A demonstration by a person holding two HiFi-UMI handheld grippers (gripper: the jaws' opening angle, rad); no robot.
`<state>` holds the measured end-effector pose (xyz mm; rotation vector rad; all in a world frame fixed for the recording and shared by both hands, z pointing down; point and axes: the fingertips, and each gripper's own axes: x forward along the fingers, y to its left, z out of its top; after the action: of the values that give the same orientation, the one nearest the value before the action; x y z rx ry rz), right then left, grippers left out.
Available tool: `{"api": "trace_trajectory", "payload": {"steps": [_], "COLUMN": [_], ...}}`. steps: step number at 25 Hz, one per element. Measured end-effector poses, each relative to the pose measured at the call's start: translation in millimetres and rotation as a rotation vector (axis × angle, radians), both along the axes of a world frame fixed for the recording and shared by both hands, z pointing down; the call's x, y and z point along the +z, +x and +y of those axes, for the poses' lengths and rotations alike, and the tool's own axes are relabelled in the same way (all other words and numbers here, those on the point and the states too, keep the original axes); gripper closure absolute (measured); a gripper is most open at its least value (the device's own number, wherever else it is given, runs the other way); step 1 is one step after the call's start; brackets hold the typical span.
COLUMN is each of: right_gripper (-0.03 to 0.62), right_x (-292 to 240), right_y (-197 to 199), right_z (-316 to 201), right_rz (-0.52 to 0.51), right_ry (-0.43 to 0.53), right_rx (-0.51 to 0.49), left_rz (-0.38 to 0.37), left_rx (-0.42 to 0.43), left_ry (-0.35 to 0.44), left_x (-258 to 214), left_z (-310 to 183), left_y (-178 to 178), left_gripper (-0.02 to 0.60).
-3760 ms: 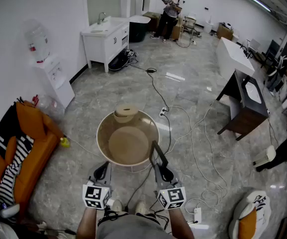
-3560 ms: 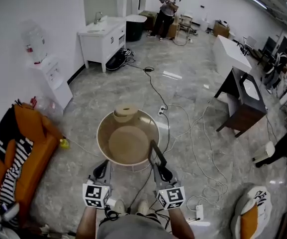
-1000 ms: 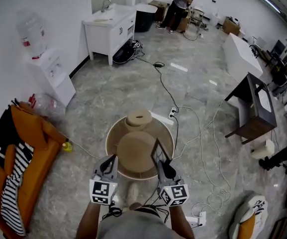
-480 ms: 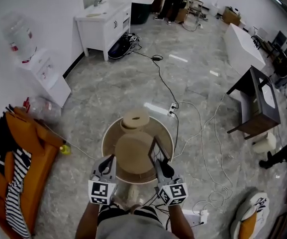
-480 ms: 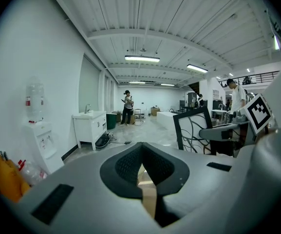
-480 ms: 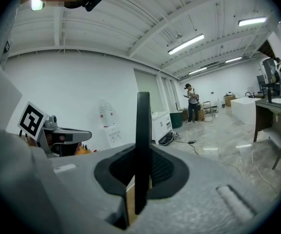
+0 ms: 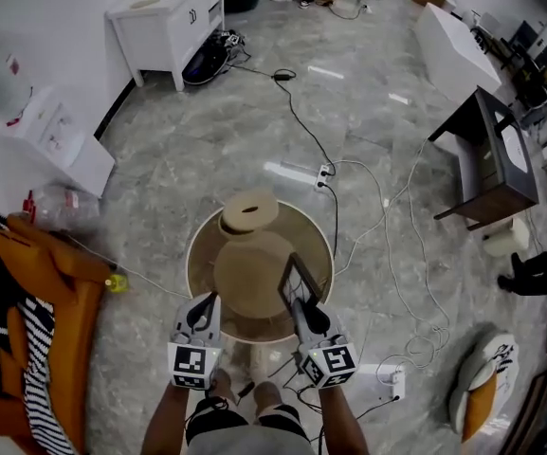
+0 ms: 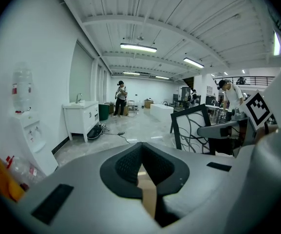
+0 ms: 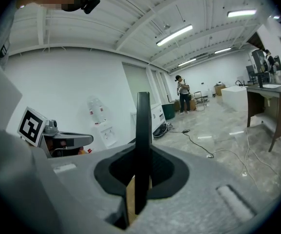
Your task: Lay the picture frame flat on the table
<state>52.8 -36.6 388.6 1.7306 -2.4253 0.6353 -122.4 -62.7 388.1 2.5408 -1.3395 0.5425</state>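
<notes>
**Frame arrives over the desk, still on edge.** In the lower middle of the head view, you had brought both tongs down and forward over the round tan desk [image 7: 195, 271]. A second earlier they hung higher and nearer its front rim. Your right tongs [image 7: 299, 303] stayed clenched on one edge of the thin black rectangular picture frame [image 7: 295, 275]. The frame stood upright just right of the desk's centre, and no view showed whether its lower edge had yet met the top. Your left tongs [image 7: 207, 301] were closed on nothing and hovered over the desk's near left rim, beside the frame but apart from it. A squat tan ring-shaped roll [image 7: 248, 211] sat at the far rim, well clear of the frame. The carrying looked all but finished, and the laying down had not begun. The job probably still called for lowering the frame and tipping it over onto the open middle of the desk before letting go.
</notes>
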Motion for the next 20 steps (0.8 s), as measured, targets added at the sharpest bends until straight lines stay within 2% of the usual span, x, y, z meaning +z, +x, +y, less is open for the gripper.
{"api": "trace_trajectory", "payload": {"steps": [10, 20], "right_gripper": [0.559, 0.559], "right_x": [105.3, 223.1], "right_y": [-8.7, -18.2], "right_z": [-36.4, -58.7], "right_rz": [-0.01, -0.033], "right_ry": [-0.101, -0.229], "right_rx": [0.058, 0.023], "left_rz": [0.004, -0.006], "left_rx": [0.042, 0.067], "left_ry": [-0.083, -0.169], "left_x": [103.4, 217.7], "left_z": [-51.3, -81.0], "left_y": [-5.2, 1.8], "left_gripper": [0.565, 0.565]}}
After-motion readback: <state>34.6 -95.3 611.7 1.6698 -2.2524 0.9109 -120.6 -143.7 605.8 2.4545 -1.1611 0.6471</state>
